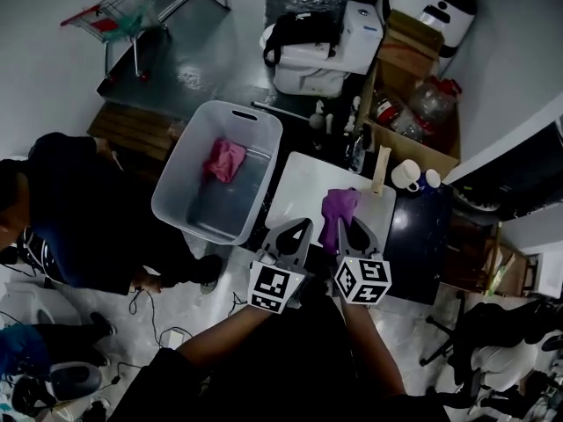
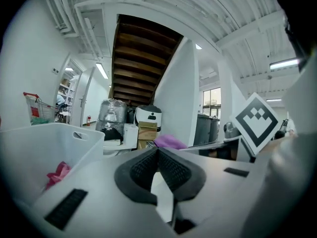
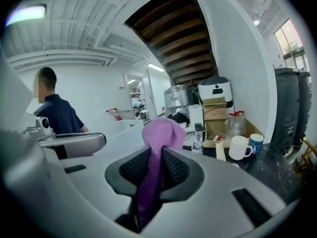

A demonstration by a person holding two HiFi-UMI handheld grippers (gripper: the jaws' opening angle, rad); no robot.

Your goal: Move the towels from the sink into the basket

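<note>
A purple towel [image 1: 339, 207] hangs over the white sink [image 1: 299, 187], and my right gripper [image 1: 350, 224] is shut on it. In the right gripper view the purple towel [image 3: 161, 133] runs between the two pads and bulges above the right gripper [image 3: 157, 151]. My left gripper [image 1: 303, 225] sits just left of it, shut, with nothing between its pads; the left gripper [image 2: 158, 151] shows the same in its own view. The pale plastic basket [image 1: 180, 161] stands on the floor to the left with a pink towel [image 1: 226, 159] inside. The left gripper view shows the basket [image 2: 44, 138] and pink towel [image 2: 58, 172] low on the left.
A person in dark clothes [image 1: 62, 209] sits left of the basket. A white mug [image 1: 406, 174] and a blue mug [image 1: 431, 179] stand on the dark counter [image 1: 422, 236] right of the sink. Behind are a cardboard box with bottles [image 1: 409, 112], a white appliance [image 1: 321, 55] and a shopping cart [image 1: 123, 11].
</note>
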